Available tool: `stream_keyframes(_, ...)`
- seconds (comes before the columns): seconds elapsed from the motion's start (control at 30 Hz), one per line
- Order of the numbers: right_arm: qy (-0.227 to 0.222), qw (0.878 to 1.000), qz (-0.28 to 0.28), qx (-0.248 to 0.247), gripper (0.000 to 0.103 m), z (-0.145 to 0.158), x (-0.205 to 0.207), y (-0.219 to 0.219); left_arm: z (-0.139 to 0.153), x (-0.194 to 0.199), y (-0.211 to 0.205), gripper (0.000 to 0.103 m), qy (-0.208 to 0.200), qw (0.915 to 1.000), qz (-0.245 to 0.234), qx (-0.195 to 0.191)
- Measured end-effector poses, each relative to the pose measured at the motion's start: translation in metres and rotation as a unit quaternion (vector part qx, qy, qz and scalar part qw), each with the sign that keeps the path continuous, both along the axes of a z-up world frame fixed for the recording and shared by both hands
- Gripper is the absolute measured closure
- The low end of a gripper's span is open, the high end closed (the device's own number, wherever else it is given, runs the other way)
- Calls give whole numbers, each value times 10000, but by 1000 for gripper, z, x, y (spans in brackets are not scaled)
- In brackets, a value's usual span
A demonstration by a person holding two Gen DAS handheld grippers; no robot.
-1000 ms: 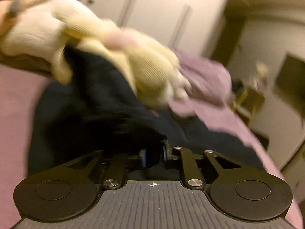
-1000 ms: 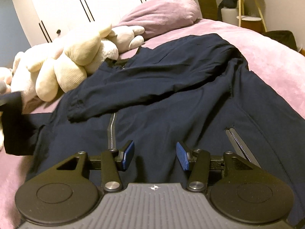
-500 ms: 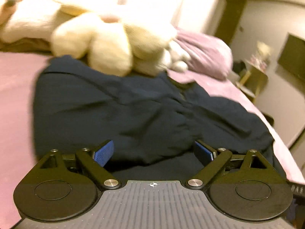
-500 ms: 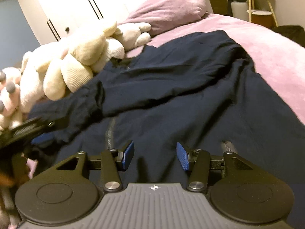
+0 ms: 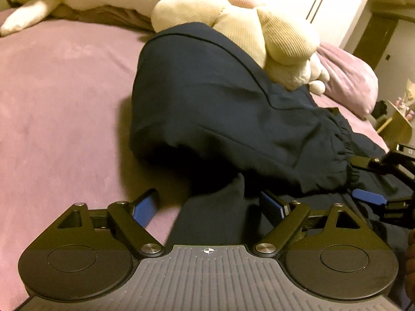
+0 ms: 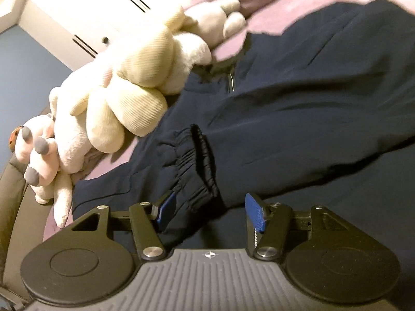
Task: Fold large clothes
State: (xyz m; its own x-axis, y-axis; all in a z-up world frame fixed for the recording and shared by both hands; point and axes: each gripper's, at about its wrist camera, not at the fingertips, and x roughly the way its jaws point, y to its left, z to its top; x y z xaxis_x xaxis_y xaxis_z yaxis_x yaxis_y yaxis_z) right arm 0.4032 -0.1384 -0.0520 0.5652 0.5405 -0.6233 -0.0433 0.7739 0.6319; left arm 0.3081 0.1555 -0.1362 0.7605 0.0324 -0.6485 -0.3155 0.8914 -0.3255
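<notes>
A dark navy jacket (image 5: 233,119) lies spread on a pink bed (image 5: 64,108). One sleeve is folded across the body, its elastic cuff (image 5: 345,155) lying on top. My left gripper (image 5: 210,207) is open and empty, low over the jacket's edge. My right gripper (image 6: 211,212) is open, with the cuff (image 6: 199,165) just ahead between its blue pads. The jacket body (image 6: 324,103) fills the right wrist view, zipper (image 6: 230,81) near the collar. The right gripper also shows at the right edge of the left wrist view (image 5: 373,197).
Cream and white plush toys (image 5: 233,20) lie against the jacket's far side, also in the right wrist view (image 6: 124,98). A pink pillow (image 5: 350,85) sits beyond. White wardrobe doors (image 6: 90,7) stand behind the bed. A small side table (image 5: 396,127) is at far right.
My left gripper opened and let the sleeve go; it now lies folded over the jacket body. My right gripper opened wider and moved in close to the cuff.
</notes>
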Motion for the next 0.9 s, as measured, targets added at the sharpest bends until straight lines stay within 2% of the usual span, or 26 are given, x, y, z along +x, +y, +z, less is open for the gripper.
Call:
stream_keyframes(0.1, 117, 9998, -8, 158, 43, -7, 9, 6, 0, 1, 0, 14, 22, 10000, 30, 91)
stream_keyframes(0.17, 127, 9996, 59, 255, 52, -8, 13, 11, 0, 4, -1, 14, 37, 9999, 41, 137)
stream_keyframes(0.2, 155, 9995, 110, 266, 52, -8, 15, 13, 0, 5, -1, 13, 44, 9999, 53, 142)
stream_keyframes(0.23, 193, 9992, 163, 300, 56, -9, 17, 16, -1, 6, -2, 13, 57, 9998, 65, 155)
stream_keyframes(0.27, 196, 9991, 188, 319, 66, -10, 17, 17, -2, 6, -2, 13, 72, 9998, 79, 178)
stream_keyframes(0.37, 170, 9996, 207, 60, 80, -7, 20, 25, -1, 5, -2, 13, 76, 9996, 93, 243)
stream_keyframes(0.43, -53, 9996, 260, -82, 91, 6, 14, 26, 1, 4, -1, 13, 70, 9994, 174, 302)
stream_keyframes(0.47, -191, 9994, 273, -85, 92, 17, 9, 25, 2, 5, 0, 13, 96, 9991, 233, 341)
stream_keyframes(0.57, -765, 9961, 213, 372, 93, 54, -6, 6, 5, 6, 5, 13, 107, 9989, 315, 322)
stream_keyframes(0.63, -1142, 9926, 65, 403, 93, 76, -13, -12, 9, 6, 5, 13, 83, 9989, 321, 321)
stream_keyframes(0.7, -1492, 9884, -203, 214, 93, 93, -19, -33, 11, 6, 2, 13, 60, 9989, 283, 362)
stream_keyframes(0.77, -1724, 9832, -514, -293, 93, 99, -21, -55, 10, 9, -3, 13, 51, 9989, 245, 394)
stream_keyframes(0.9, -1435, 9783, -1127, -981, 93, 79, -10, -98, 9, 18, -9, 13, 117, 9992, 213, 313)
